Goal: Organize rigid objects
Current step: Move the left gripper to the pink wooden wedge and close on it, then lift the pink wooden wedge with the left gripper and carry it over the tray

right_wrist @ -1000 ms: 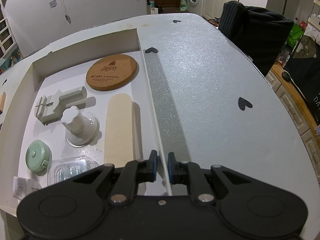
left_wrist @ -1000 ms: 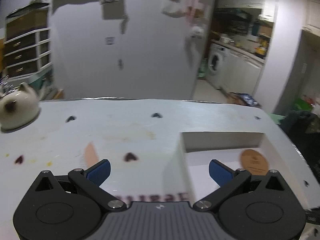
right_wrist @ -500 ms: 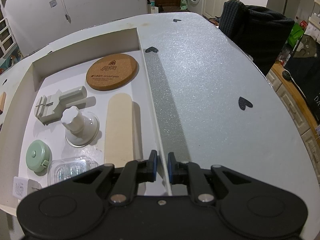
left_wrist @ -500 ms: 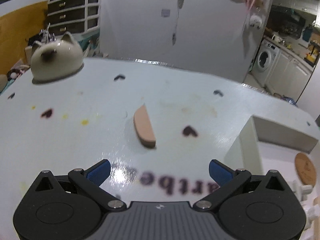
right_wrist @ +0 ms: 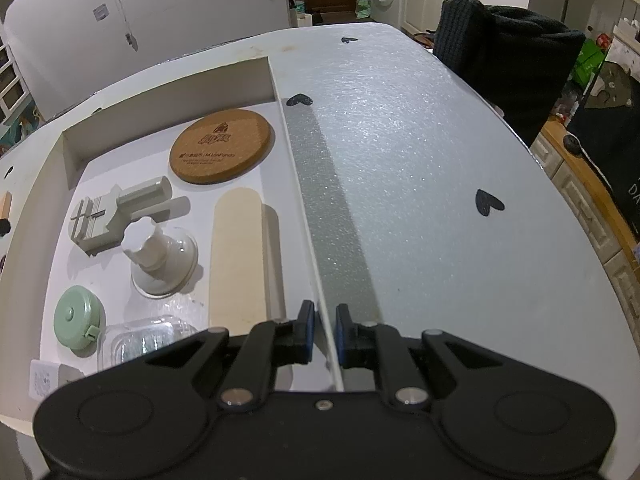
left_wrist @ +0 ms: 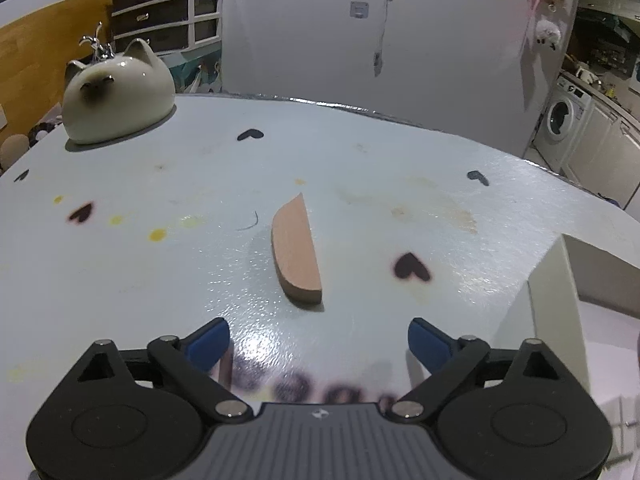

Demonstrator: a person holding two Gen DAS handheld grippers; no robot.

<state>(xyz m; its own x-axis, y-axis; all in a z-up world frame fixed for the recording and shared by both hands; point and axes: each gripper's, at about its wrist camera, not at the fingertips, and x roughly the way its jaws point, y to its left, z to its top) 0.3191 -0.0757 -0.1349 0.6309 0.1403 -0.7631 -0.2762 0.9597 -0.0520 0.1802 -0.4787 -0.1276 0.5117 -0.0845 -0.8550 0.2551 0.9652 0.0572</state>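
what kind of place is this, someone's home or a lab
Most likely a home, in a room open to a kitchen or laundry corner. A washing machine stands among white cabinets, a cat-shaped pot sits on the white table, and a drawer unit stands behind.

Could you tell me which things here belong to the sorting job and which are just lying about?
Part of the job:
- pink wedge on the table, ahead of the closing left gripper
- white box, its wall clamped by the right gripper
- cork coaster
- green tape measure

Lying about:
- cat-shaped pot
- black chair back
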